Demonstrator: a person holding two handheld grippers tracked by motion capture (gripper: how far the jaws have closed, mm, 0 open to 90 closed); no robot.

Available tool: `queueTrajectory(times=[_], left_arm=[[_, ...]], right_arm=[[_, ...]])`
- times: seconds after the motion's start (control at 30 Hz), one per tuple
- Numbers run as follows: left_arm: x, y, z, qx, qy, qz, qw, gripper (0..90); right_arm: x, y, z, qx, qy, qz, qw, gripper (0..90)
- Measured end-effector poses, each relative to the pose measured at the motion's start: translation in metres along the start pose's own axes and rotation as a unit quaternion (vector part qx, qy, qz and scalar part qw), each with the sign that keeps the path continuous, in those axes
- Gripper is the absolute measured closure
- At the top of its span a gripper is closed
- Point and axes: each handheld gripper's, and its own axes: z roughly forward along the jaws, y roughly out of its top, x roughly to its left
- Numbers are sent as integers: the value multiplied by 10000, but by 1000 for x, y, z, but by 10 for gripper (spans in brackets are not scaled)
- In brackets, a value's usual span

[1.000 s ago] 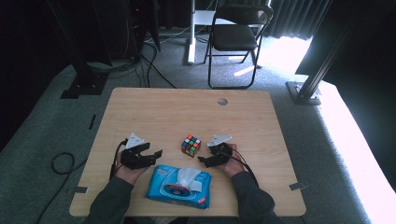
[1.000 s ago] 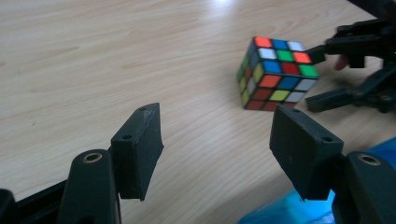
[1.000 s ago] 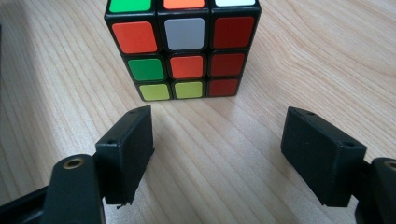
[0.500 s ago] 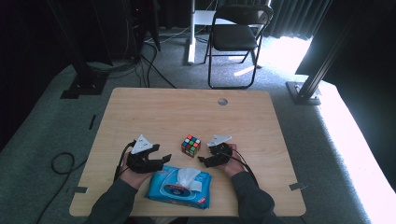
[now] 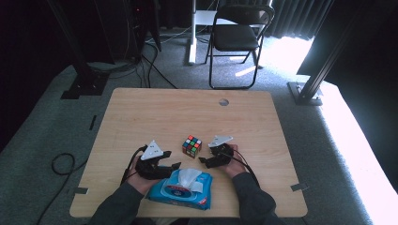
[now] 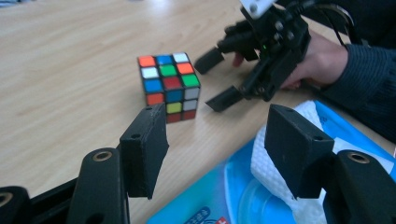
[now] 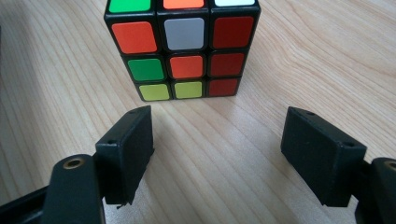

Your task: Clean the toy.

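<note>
Multicoloured puzzle cube (image 5: 192, 146) sitting free on tabletop, toward near edge, between both tongs. Left tongs (image 5: 174, 165) shifting in over wipes pack (image 5: 180, 189) toward cube since a second ago, jaws just closing slightly, nothing between. Right tongs (image 5: 202, 161) resting open, empty, facing cube. Likely two-sided grasp coming.
</note>
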Motion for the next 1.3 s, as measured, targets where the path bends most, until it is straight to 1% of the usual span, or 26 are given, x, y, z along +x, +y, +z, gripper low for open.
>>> queueTrajectory(times=[0.1, 0.2, 0.27, 0.4, 0.43, 0.53, 0.6, 0.77, 0.8, 0.83, 0.9, 0.97, 1.0, 1.07, 1.1, 1.13, 1.17, 1.2, 1.3], left_arm=[[-3, -2, 7, 99, -132, 11, 9999, 419], [-6, -3, 13, 214, -236, 57, 9995, 469], [-8, -4, 15, 237, -355, 43, 9991, 486], [-10, -3, 16, 208, -548, 18, 9983, 486], [-10, -3, 16, 201, -636, 11, 9978, 486], [-11, -4, 18, 258, -733, 45, 9970, 481], [-11, -5, 20, 293, -728, 44, 9969, 483], [-11, -7, 22, 371, -811, 40, 9960, 547], [-11, -7, 22, 386, -866, 51, 9955, 547], [-11, -7, 23, 412, -886, 66, 9952, 584], [-12, -7, 24, 473, -946, 97, 9943, 607], [-12, -7, 25, 546, -1047, 109, 9929, 608], [-13, -7, 25, 571, -1076, 109, 9925, 608], [-14, -7, 26, 610, -1108, 175, 9918, 612], [-14, -7, 26, 610, -1108, 175, 9918, 638], [-14, -7, 26, 610, -1108, 175, 9918, 638], [-14, -7, 26, 622, -1094, 236, 9918, 710], [-14, -7, 25, 619, -1102, 247, 9917, 749], [-16, -6, 23, 551, -1096, 383, 9917, 866]], right_arm=[[0, 0, 0, 0, 0, 0, 10000, 250], [0, 0, 0, -1, 0, -3, 10000, 250], [0, 0, 0, -2, 1, -2, 10000, 250], [0, 0, 0, -1, 1, -1, 10000, 250], [0, 0, 0, -1, 0, -2, 10000, 250], [0, 0, 0, 0, 1, -1, 10000, 250], [0, 0, 0, 0, 0, 0, 10000, 250], [0, 0, 0, 0, 1, 0, 10000, 250], [0, 0, 0, 0, 1, 0, 10000, 250], [0, 0, 0, 0, 1, 0, 10000, 249], [0, 0, 0, 1, 1, 0, 10000, 250], [0, 0, 0, 0, 0, 0, 10000, 249], [0, 0, 0, 0, 0, 0, 10000, 249], [0, 0, 0, 0, 1, 0, 10000, 249], [0, 0, 0, 0, 1, 0, 10000, 249], [0, 0, 0, 0, 0, 0, 10000, 249], [0, 0, 0, 0, 0, 0, 10000, 249], [0, 0, 0, 0, -1, 2, 10000, 249], [0, 0, 0, -2, -1, 3, 10000, 249]])
